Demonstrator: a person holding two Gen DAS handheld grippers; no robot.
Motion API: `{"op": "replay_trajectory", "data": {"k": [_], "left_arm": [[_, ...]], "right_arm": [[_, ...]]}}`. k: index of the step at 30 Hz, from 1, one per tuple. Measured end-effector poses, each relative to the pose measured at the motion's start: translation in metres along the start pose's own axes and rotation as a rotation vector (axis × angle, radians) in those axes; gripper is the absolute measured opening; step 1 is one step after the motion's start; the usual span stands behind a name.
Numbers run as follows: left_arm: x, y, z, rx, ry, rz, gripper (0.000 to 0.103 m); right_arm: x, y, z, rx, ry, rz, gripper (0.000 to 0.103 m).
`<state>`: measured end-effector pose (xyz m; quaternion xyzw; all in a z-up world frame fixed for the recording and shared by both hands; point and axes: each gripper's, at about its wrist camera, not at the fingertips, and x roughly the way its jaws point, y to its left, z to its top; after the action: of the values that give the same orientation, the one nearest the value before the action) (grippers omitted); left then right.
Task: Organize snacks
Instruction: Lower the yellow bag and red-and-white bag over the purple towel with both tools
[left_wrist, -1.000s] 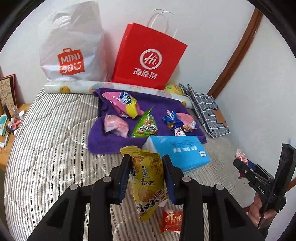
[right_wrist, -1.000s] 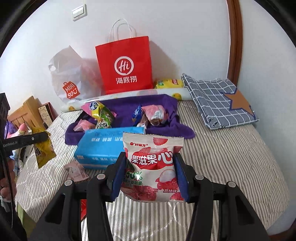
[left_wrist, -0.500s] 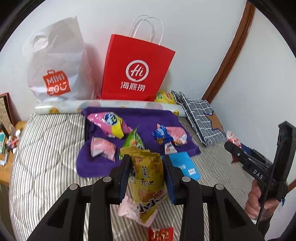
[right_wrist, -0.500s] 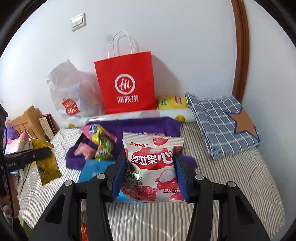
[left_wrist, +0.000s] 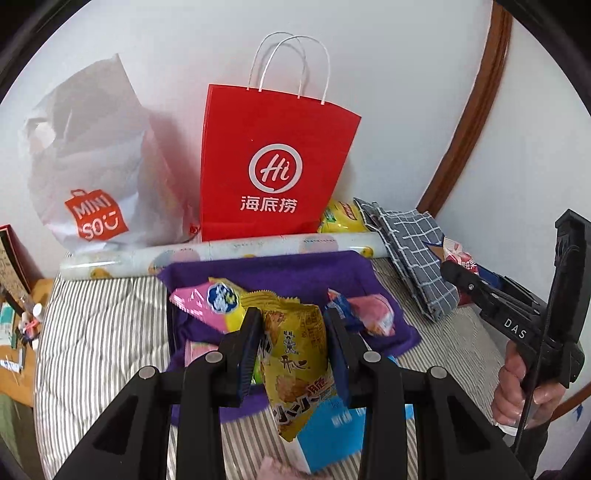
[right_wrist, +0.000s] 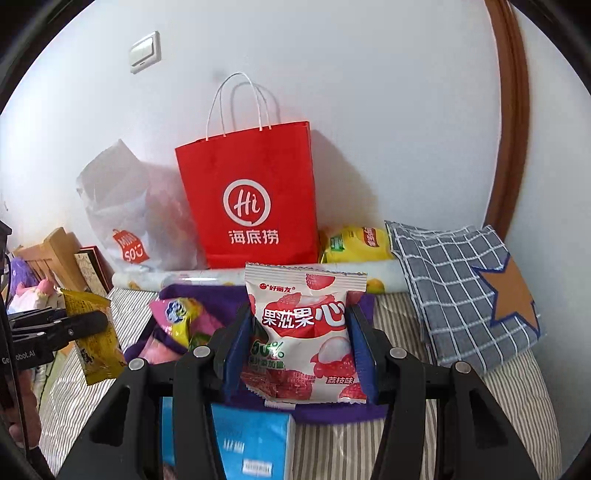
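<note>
Two snack packets held in the air in front of the red paper bag (right_wrist: 251, 199)

The yellow packet (left_wrist: 295, 354), light and crinkly, is pinched at its sides by the left gripper (left_wrist: 293, 354); the lychee packet (right_wrist: 303, 332), soft and puffy, sits clamped in the right gripper (right_wrist: 301, 347). Both grippers point downward toward the purple cloth (left_wrist: 303, 273) below the bag.

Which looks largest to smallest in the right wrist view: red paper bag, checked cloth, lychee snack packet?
1. Red paper bag
2. Checked cloth, close to the bag
3. Lychee snack packet, though nearest the camera
</note>
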<state>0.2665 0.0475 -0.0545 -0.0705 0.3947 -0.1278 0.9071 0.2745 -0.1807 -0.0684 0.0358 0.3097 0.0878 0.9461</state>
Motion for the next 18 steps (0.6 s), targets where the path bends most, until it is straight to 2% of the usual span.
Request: {"op": "replay_trajectory", "data": {"k": [13,18], "left_arm": [[0.066,0.022,0.047,-0.010,0.039,0.019,0.033],[0.095,0.042,0.050,-0.048,0.066,0.013,0.033]], "right_arm": [[0.085,-0.009,0.026,-0.013,0.087,0.061,0.050],[0.116,-0.009,0.028,-0.036,0.109,0.077,0.050]]}}
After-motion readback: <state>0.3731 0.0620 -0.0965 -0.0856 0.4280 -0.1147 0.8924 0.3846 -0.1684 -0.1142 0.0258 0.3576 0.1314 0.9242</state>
